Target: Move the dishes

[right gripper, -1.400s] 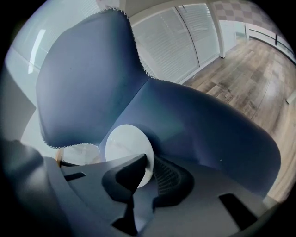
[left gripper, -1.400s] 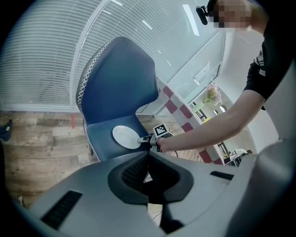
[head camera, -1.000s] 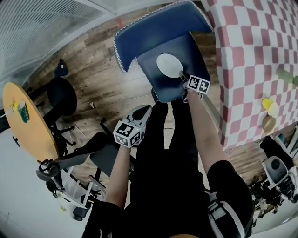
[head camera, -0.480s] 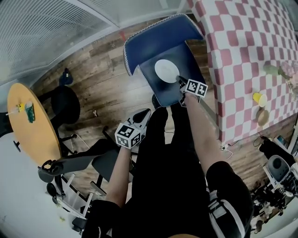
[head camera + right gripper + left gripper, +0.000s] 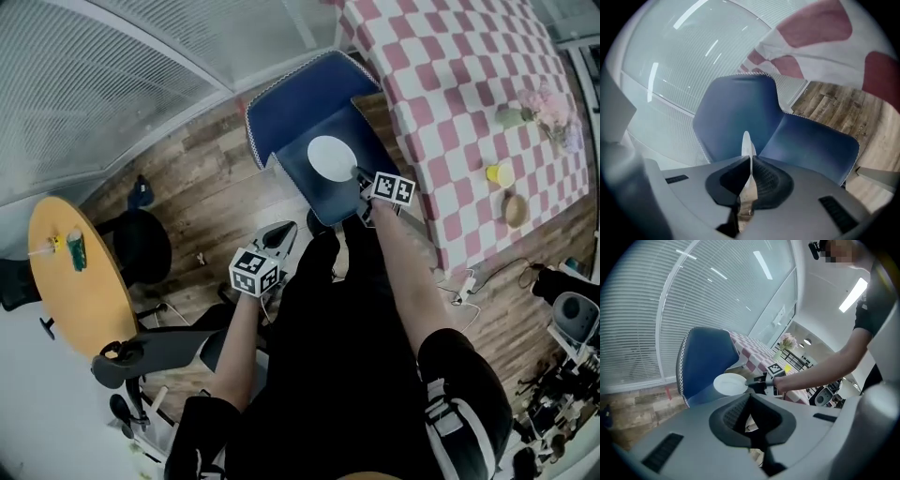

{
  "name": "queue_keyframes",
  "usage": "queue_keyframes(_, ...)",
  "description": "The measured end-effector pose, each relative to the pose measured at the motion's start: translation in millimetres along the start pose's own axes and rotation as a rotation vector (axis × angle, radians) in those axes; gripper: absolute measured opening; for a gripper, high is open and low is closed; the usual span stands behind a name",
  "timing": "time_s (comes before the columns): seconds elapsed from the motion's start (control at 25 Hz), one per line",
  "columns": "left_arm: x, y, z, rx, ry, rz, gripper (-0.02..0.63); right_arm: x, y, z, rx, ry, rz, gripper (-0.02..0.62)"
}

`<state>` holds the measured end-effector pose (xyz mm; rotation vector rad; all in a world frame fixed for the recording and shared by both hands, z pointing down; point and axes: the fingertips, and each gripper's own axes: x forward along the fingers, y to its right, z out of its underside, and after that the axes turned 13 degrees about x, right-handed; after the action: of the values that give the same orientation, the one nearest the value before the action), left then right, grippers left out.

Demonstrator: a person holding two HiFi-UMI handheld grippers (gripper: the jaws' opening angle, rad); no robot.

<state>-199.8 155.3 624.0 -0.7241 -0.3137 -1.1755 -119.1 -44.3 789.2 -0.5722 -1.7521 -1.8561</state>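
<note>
A white plate (image 5: 331, 157) hangs over the seat of a blue chair (image 5: 300, 94). My right gripper (image 5: 359, 173) is shut on its near rim. In the right gripper view the plate (image 5: 746, 143) stands edge-on between the pads, with the chair (image 5: 811, 140) behind it. The left gripper view shows the plate (image 5: 730, 384) held out flat by the right gripper (image 5: 757, 384). My left gripper (image 5: 286, 230) hangs lower left, beside the person's legs, over the wooden floor. Its jaws (image 5: 750, 399) are shut with nothing between them.
A table with a red-and-white checked cloth (image 5: 441, 75) stands right of the chair and carries a yellow cup (image 5: 500, 174), a brown bowl (image 5: 514, 210) and a vase of flowers (image 5: 525, 114). A round wooden table (image 5: 70, 281) and a black office chair (image 5: 141, 246) stand at the left.
Both grippers have risen, the right one lifting the plate off the chair seat. The view has swung so that more of the checked table shows.
</note>
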Motion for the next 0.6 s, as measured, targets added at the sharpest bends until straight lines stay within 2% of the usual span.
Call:
queue_keyframes(0.36, 5, 42, -37, 0.072, 0.028, 0.037, 0.021, -104, -32, -20, 0.037, 0.121, -0.066, 0.029)
queue_keyframes(0.48, 13, 68, -56, 0.124, 0.052, 0.059, 0.021, -136, -31, -29, 0.033, 0.157, -0.082, 0.031)
queue_keyframes(0.6, 18, 87, -74, 0.16, 0.096, 0.037, 0.021, -167, -23, -37, 0.043, 0.182, -0.108, 0.029)
